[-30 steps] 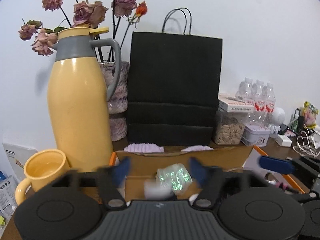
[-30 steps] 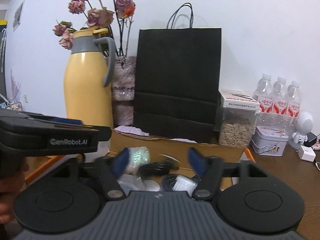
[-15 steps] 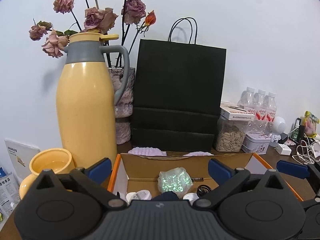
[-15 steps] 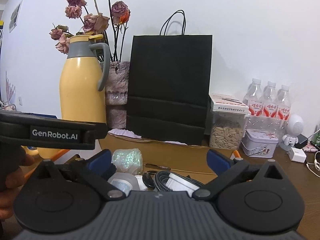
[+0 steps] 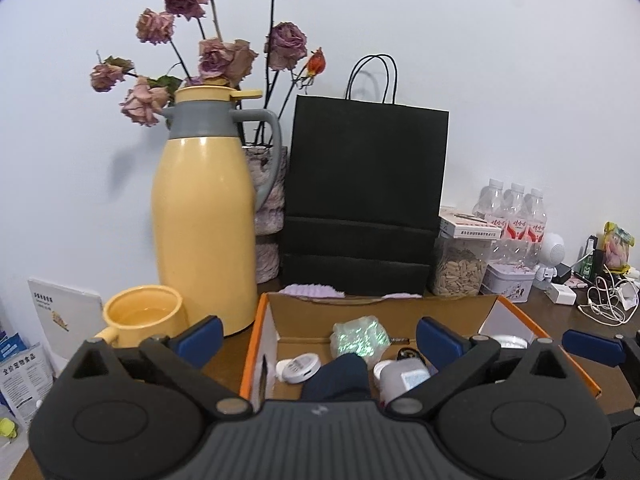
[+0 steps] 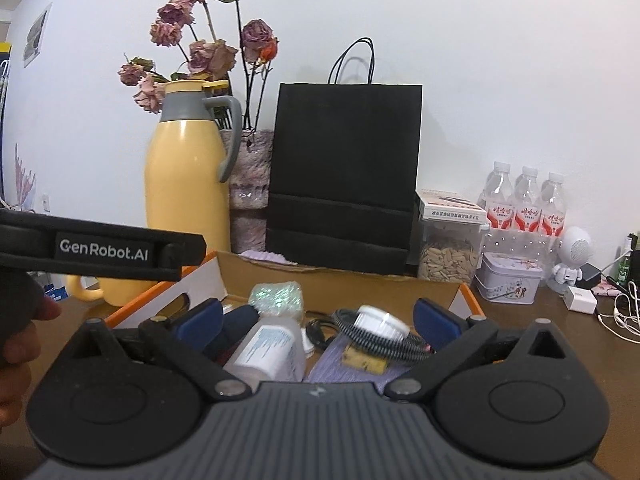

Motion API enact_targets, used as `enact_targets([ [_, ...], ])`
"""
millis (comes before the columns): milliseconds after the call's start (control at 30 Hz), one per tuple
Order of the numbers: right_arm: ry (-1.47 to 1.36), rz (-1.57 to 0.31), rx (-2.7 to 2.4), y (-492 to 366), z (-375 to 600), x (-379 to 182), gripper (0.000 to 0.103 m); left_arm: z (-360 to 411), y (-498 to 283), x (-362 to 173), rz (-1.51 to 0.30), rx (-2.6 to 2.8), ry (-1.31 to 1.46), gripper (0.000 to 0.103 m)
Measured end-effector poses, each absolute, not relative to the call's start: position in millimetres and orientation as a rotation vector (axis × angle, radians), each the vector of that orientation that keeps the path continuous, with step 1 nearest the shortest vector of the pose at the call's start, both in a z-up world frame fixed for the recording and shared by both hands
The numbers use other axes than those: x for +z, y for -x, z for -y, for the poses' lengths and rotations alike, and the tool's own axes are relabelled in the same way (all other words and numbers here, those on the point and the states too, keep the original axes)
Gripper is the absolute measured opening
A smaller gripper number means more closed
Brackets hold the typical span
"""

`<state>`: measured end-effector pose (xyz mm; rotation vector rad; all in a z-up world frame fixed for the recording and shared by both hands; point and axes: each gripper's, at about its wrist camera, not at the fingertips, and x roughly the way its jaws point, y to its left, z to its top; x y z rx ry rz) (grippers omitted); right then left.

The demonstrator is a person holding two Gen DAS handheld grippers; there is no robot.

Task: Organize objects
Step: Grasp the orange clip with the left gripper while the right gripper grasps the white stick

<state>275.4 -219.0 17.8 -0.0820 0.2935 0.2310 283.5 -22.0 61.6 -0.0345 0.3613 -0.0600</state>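
Observation:
An open cardboard box with an orange rim (image 5: 256, 332) (image 6: 466, 294) sits on the brown table. It holds a shiny green pouch (image 5: 360, 338) (image 6: 278, 298), a white round case (image 5: 298, 368), a white bottle (image 6: 268, 350), a dark blue item (image 5: 340, 374), a coiled black cable (image 6: 376, 340) and other small things. My left gripper (image 5: 320, 338) is open and empty above the box's near side. My right gripper (image 6: 318, 318) is open and empty above the box, to the right of the left one.
A yellow jug (image 5: 204, 224), a yellow mug (image 5: 142, 316), a vase of dried roses (image 5: 268, 208) and a black paper bag (image 5: 362, 200) stand behind the box. A seed jar (image 5: 460, 264), a tin (image 5: 508, 282), water bottles (image 5: 516, 216) and cables (image 5: 604, 306) lie at right.
Both grippers went from nearly shut to wide open and drew up and back from the box. The green pouch now lies free in the box.

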Motion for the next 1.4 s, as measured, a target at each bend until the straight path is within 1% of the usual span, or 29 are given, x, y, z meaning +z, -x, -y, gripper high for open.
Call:
enact_targets([
  [367,0.079,-0.350,0.248,-230.8,202.8,5.2,0.103,-7.2,-239.8,47.4,-0.424,-0.039,0.002,0.103],
  [600,0.089,-0.400,0.258,-212.1,190.4,-6.2,0.103,-33.2,-219.7,28.6,-0.472,0.001,-0.040,0.103],
  [1000,0.129,-0.562,0.332,-218.7,147.3,-35.6,0.103,-78.1,-217.0,-6.0,-0.586,0.061,-0.061,0.103],
  [1033,0.128,-0.574,0.338,-222.0,142.6,-37.2,0.102,-81.6,-217.3,-7.2,-0.590,0.068,-0.054,0.103],
  [1067,0.128,-0.584,0.343,-224.9,138.6,-39.0,0.096,-85.4,-217.7,-7.8,-0.593,0.073,-0.043,0.103],
  [1100,0.124,-0.595,0.348,-228.2,134.3,-40.5,0.089,-89.5,-218.1,-8.4,-0.596,0.076,-0.029,0.103],
  [1133,0.117,-0.606,0.357,-232.3,130.2,-41.3,0.085,-92.7,-218.7,-8.6,-0.598,0.079,-0.016,0.103],
  [1200,0.099,-0.637,0.366,-242.7,122.0,-43.4,0.068,-98.3,-220.2,-9.4,-0.602,0.087,0.008,0.103],
  [1233,0.093,-0.649,0.369,-247.4,118.5,-44.3,0.065,-100.4,-220.5,-10.0,-0.605,0.091,0.018,0.103],
  [1267,0.089,-0.663,0.371,-252.6,114.0,-46.1,0.059,-102.1,-221.1,-10.7,-0.607,0.093,0.026,0.103],
  [1300,0.091,-0.676,0.369,-256.7,110.2,-48.2,0.050,-102.9,-221.1,-10.9,-0.608,0.095,0.030,0.103],
  [1333,0.097,-0.675,0.365,-259.3,106.6,-49.8,0.045,-103.2,-221.0,-11.4,-0.608,0.094,0.032,0.103],
  [1367,0.113,-0.666,0.358,-259.7,102.8,-50.4,0.031,-102.7,-221.6,-11.2,-0.608,0.092,0.030,0.103],
  [1400,0.122,-0.660,0.367,-258.4,100.8,-50.3,0.008,-101.6,-221.6,-11.2,-0.606,0.090,0.027,0.103],
])
